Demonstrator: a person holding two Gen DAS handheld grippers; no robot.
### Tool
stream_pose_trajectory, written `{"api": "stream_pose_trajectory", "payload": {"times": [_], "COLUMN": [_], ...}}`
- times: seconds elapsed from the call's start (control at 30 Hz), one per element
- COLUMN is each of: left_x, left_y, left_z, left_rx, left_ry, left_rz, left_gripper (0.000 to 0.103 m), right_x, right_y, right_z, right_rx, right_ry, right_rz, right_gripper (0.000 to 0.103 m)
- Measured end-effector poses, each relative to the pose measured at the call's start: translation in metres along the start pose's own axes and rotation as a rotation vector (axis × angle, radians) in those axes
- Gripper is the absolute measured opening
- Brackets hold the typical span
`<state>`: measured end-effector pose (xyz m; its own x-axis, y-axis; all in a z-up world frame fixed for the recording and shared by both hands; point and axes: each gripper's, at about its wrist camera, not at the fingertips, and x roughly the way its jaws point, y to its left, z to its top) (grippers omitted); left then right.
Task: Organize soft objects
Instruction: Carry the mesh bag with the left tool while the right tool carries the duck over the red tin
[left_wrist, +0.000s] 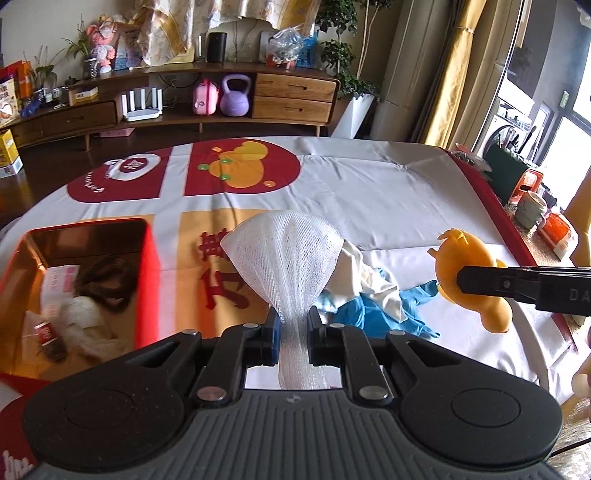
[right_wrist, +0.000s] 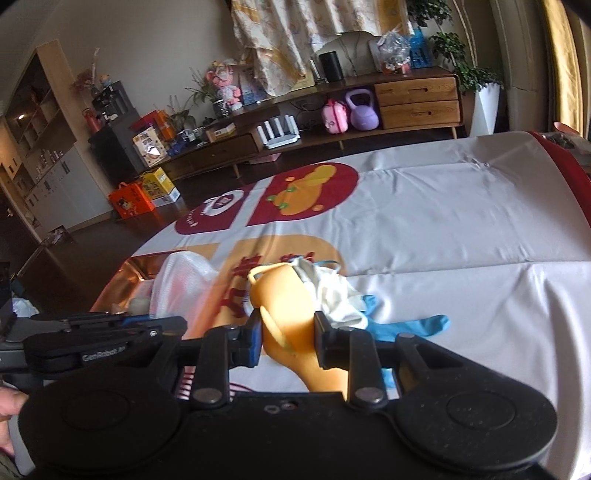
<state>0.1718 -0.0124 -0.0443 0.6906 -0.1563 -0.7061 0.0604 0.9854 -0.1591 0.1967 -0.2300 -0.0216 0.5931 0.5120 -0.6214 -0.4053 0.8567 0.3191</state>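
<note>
Left gripper (left_wrist: 291, 325): jaws clamped on the narrow neck of a white mesh net (left_wrist: 284, 254). The net fans out wide above the jaws, toward 12 o'clock, and a tail of it hangs down behind them. Gripper sits level, pointing across the worktop (left_wrist: 388, 192), net held up off the cloth.

Right gripper (right_wrist: 287, 341): jaws clamped on an orange rubber toy (right_wrist: 282, 295), pads on either side of its body. In the left wrist view the same gripper (left_wrist: 461, 280) comes in flat from 3 o'clock, fingers stacked edge-on, with the toy (left_wrist: 469, 273) off the cloth; one end sticks up at 11 o'clock, the other hangs down at 5 o'clock.

Between the two grippers, on the worktop: a crumpled white cloth (left_wrist: 365, 280) lying on a blue glove (left_wrist: 391, 310), touching. In the right wrist view they sit at 1 to 3 o'clock of the jaws, just beside the toy.

At 9 o'clock of the left jaws: an open red box (left_wrist: 147, 266), shiny copper inside. In it: a brown and cream plush item (left_wrist: 99, 291), a pink-printed packet (left_wrist: 61, 284), a small red-labelled object (left_wrist: 48, 334).

Worktop is covered with a white sheet with red and orange printed panels. Far side of the room at 12 o'clock: wooden sideboard (left_wrist: 295, 96) with a purple kettlebell (left_wrist: 236, 96) in an open bay.
</note>
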Motion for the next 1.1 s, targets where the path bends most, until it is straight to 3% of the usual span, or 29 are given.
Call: {"api": "stream_pose_trajectory", "payload": {"times": [0.43,1.1], "left_x": [-0.047,-0.094], "left_y": [0.043,0.131], "left_z": [-0.007,-0.008], "left_rx": [-0.029,-0.086], "left_ry": [-0.014,-0.056], "left_rz": [0.049,0.140], "left_gripper": [0.014,0.014], "right_x": [0.006,0.052], "right_y": [0.080,0.184], "right_z": [0.006,0.019], "right_rx": [-0.080,-0.168], "right_ry": [0.025,0.044], "right_rz": [0.059,0.130], "right_gripper": [0.028,0.028]}}
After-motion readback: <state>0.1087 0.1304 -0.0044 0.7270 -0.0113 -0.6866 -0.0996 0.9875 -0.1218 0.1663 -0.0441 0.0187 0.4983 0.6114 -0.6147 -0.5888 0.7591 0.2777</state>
